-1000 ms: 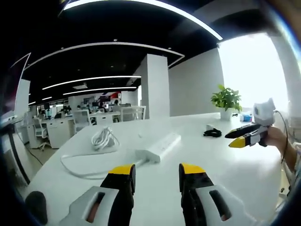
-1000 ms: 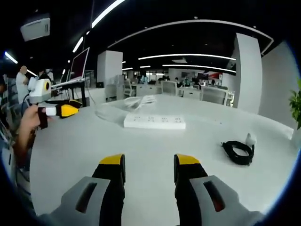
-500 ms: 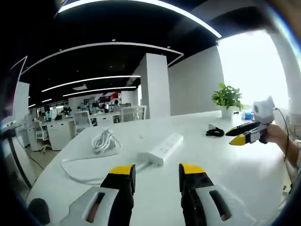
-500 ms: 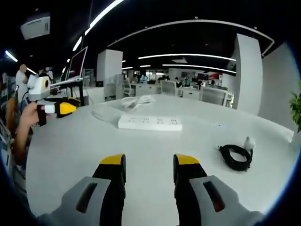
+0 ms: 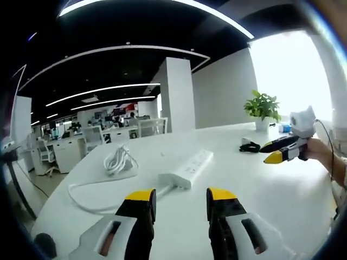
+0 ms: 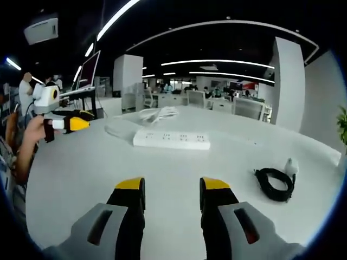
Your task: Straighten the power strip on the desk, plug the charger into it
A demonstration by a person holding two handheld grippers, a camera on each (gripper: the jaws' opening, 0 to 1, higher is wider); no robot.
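A white power strip lies slantwise on the white desk, its white cord running to a loose coil. The charger, a white plug with a coiled black cable, rests at the right; it shows small beside a plant in the left gripper view. My left gripper is open, above the desk short of the strip, and appears hand-held at the left of the right gripper view. My right gripper is open with nothing between its jaws, seen again at the right.
A potted green plant stands at the desk's far edge. A monitor sits beyond the desk's left end. Office desks and chairs fill the background, with a white pillar. A person stands far left.
Both views drifted slightly; the strip sits a little farther up in the left gripper view. The strip, cord and charger stay where they were, and both grippers stay open.
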